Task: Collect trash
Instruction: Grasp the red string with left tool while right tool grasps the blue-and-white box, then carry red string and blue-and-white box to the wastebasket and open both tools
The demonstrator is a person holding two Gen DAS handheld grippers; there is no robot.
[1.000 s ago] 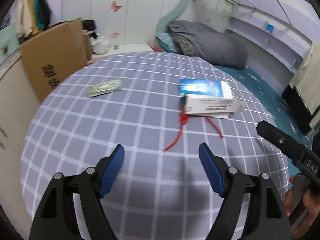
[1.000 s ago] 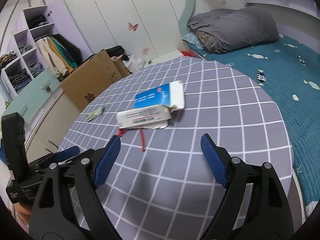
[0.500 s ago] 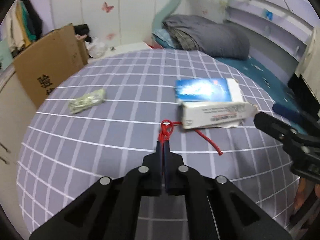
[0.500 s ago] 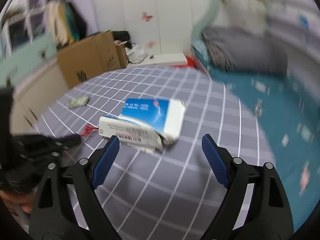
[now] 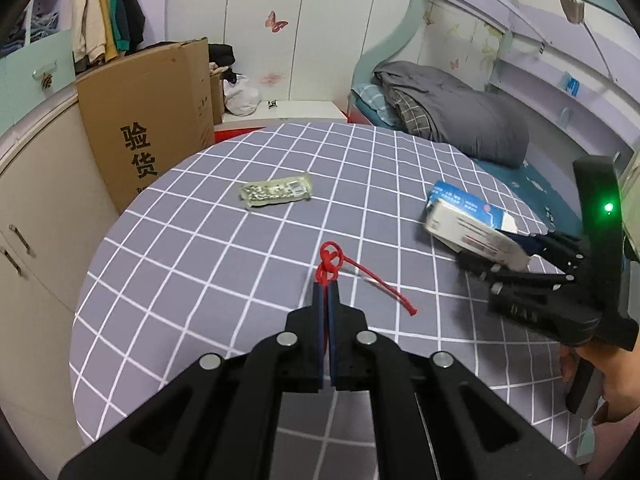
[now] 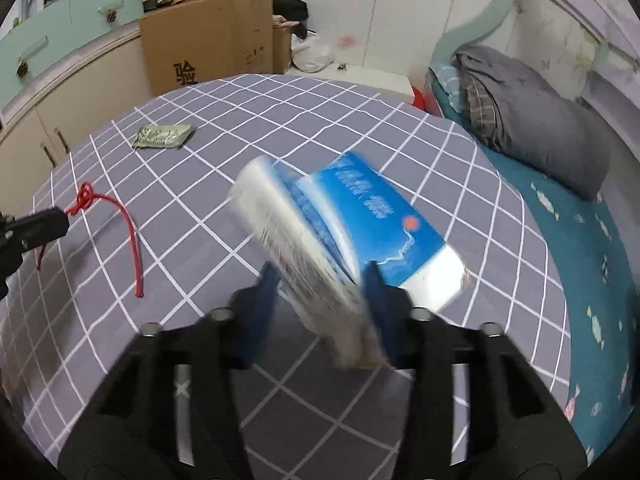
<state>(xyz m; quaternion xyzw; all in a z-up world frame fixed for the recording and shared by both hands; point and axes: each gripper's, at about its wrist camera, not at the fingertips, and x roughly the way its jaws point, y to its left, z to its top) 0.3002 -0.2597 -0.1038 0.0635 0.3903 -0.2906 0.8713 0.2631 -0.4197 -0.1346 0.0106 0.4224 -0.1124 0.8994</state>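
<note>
Far left of the left wrist view there's a tall brown cardboard box with black printed characters standing beside the round table with the grey white-checked cloth. Moving right, a flat greenish crinkled foil wrapper lies on the cloth in the upper middle, well apart from everything else. Centre frame, the left gripper has its blue pads pressed together, pinching the thin red knotted cord just below the knot; the loose tail curls off to the right and lies on the cloth.

Over at the right edge is the right gripper, held by a hand at the lower right corner. Its jaws are closing on the blue and white cardboard carton, which sits between the fingers, tilted up off the cloth.

In the right wrist view the carton fills the centre, motion-blurred, with a blue pad on each side of its near end. The right gripper looks clamped on it, though the blur makes contact hard to judge.
</note>
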